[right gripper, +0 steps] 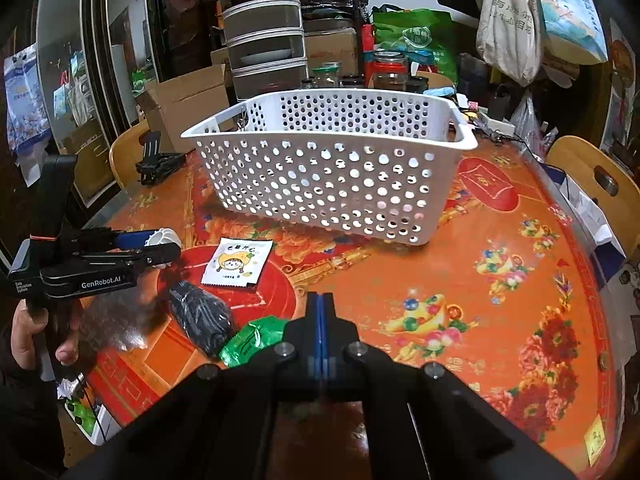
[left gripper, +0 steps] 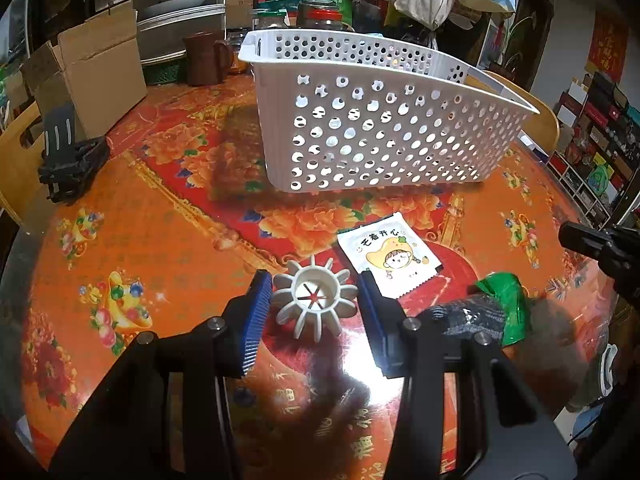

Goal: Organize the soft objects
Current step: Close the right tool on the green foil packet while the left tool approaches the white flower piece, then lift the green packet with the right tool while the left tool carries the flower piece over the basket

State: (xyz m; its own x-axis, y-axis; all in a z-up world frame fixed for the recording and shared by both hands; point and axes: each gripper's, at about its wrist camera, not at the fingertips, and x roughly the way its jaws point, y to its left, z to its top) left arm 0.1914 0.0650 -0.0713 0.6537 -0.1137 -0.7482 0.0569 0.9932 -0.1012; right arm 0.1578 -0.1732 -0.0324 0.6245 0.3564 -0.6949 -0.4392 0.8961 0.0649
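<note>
- Left gripper (left gripper: 316,298) clamps a white finned ring (left gripper: 314,297) between its blue pads, just above the table (left gripper: 160,240)
- Right gripper (right gripper: 322,320) is clenched, pads pressed together with nothing between them, over bare table
- White sachet (left gripper: 390,258) lies flat just beside the ring, in front of the basket (left gripper: 380,132)
- Dark glove (right gripper: 200,320) lies touching a green packet (right gripper: 252,338), near the right gripper's left
- Basket stands mid-table; whether anything is inside cannot be told

On table: 1 white basket (left gripper: 384,120), 1 spoked white ring (left gripper: 314,296), 1 cartoon sachet (left gripper: 390,258), 1 green packet (right gripper: 250,340), 1 dark glove (right gripper: 200,318).
</note>
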